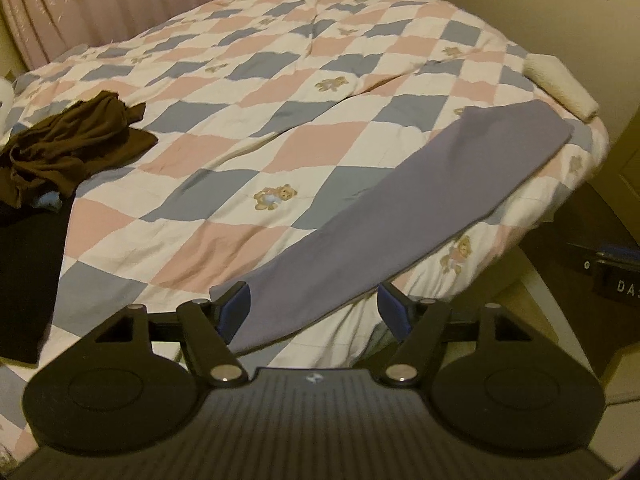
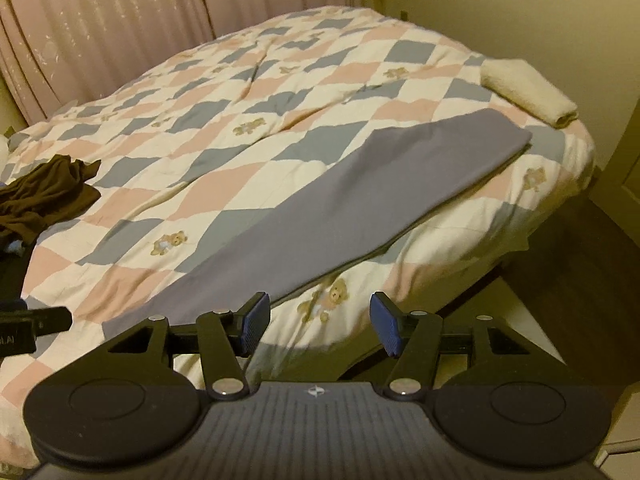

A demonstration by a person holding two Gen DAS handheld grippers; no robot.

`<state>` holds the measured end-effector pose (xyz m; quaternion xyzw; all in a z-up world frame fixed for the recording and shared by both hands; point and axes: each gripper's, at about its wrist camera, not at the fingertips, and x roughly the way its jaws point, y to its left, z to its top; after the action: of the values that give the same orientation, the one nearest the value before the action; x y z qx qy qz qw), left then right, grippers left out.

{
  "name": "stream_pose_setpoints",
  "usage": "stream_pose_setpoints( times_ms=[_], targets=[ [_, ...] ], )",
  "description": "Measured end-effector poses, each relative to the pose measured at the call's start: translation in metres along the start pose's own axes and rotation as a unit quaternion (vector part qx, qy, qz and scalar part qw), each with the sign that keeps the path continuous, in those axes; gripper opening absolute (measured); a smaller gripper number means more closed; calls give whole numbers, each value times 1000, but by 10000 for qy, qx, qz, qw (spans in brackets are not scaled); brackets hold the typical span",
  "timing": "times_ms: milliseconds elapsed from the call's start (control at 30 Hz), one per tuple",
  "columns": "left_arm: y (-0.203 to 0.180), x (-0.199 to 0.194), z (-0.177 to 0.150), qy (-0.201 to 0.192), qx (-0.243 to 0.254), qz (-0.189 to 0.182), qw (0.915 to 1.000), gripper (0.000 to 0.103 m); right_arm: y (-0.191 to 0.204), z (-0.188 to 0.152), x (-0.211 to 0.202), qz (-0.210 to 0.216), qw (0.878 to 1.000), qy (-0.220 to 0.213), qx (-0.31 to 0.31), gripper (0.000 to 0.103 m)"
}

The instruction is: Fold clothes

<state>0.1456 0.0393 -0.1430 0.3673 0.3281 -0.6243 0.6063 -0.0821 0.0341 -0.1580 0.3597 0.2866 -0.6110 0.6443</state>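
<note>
Clothes lay on the bed [image 1: 280, 92] in two places. From the left wrist view, one long grey-purple garment [image 1: 400, 208], folded into a narrow strip, ran from the near edge of the bed toward its far right side. Its near end was cut off behind the left hand-held gripper [image 1: 314, 312], so how far it hung over the edge could not be told. A crumpled brown garment [image 1: 76, 140] sat at the left of the bed, partly on a black garment [image 1: 28, 280] whose outline ran out of the picture; a small blue scrap beneath the brown one was too hidden to identify. One rolled cream towel [image 1: 560, 88] lay at the far right corner. The left hand-held gripper stood wide open, its two blue pads [image 1: 236, 308] either side of the strip's near end without pressing on it. A dark part of the other tool showed at the right edge, mostly cut off.

From the right wrist view, the same grey-purple garment [image 2: 340, 200] lay diagonally across the checked quilt [image 2: 248, 92], motion blur softening its edges. The right hand-held gripper [image 2: 318, 324] was wide open and held nothing; only quilt showed between its pads. The brown garment [image 2: 48, 192] was cut off at the left edge, and the towel [image 2: 528, 92] lay far right.
</note>
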Motion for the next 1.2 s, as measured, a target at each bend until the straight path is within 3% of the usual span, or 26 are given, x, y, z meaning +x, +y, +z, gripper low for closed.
stream_pose_setpoints(
  times_ms=[200, 500, 700, 933, 1200],
  targets=[
    [-4, -19, -13, -142, 125, -118, 9998, 73, 9, -7, -30, -111, 9993, -281, -203, 65],
    [-16, -36, -38, -20, 23, 7, 10000, 73, 6, -24, -50, 8, 9984, -326, -457, 65],
    [-18, -42, -63, -20, -56, -147, 9999, 73, -1, -37, -61, -37, 9976, -401, -564, 65],
    [9, -43, -65, -207, -7, -407, 9990, 73, 12, -35, -84, -211, 9952, -727, -617, 65],
    [65, -21, -34, -206, 538, -793, 9952, 73, 54, -24, -78, -559, 9952, -786, -182, 65]
  ],
)
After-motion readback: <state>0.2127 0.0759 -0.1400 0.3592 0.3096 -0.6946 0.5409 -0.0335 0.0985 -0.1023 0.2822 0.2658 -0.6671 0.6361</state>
